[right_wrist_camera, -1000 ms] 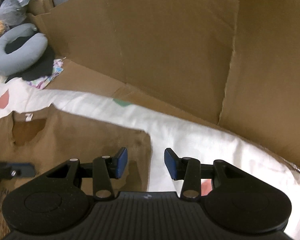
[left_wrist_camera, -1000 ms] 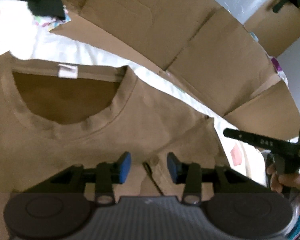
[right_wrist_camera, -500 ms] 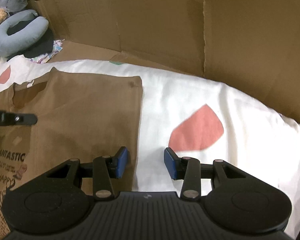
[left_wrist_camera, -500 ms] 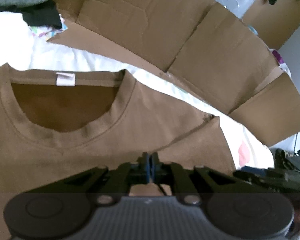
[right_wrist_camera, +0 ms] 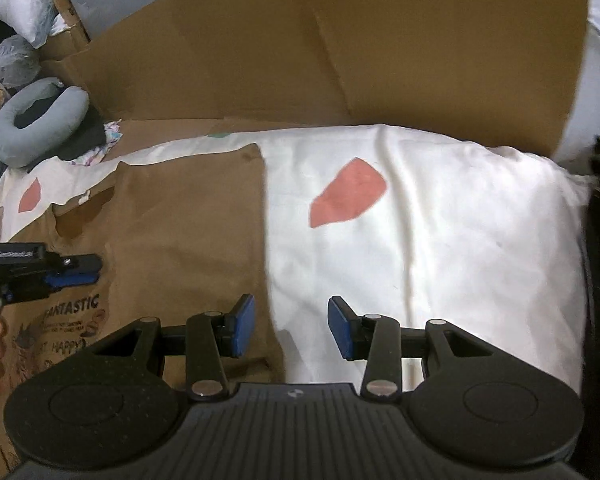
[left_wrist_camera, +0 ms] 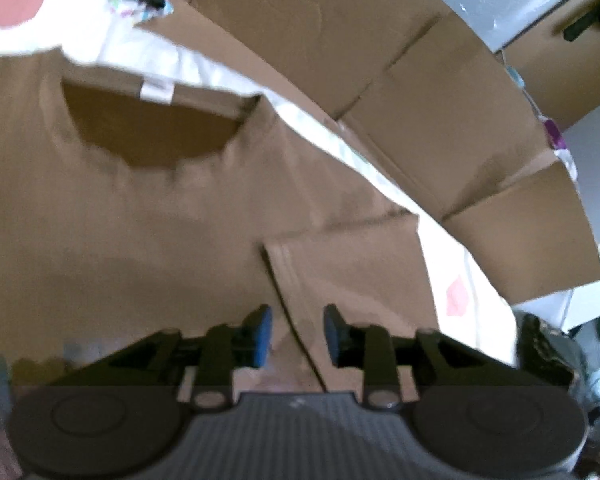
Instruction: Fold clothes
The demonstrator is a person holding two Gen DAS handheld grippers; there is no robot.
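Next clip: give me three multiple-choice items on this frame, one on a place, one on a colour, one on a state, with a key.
1. Where does the brown T-shirt lie?
A. on the white sheet with red patches
B. inside a cardboard box
C. on the grey neck pillow

2. What colour are the pads of the right gripper?
A. red
B. blue
C. green

3. How is the sleeve nearest the left gripper?
A. spread outward flat
B. folded in over the shirt's body
C. rolled into a ball

Key: 1 A, white cloth shows all round the shirt; 2 B, both pads are blue; 3 B, its hemmed edge lies across the chest.
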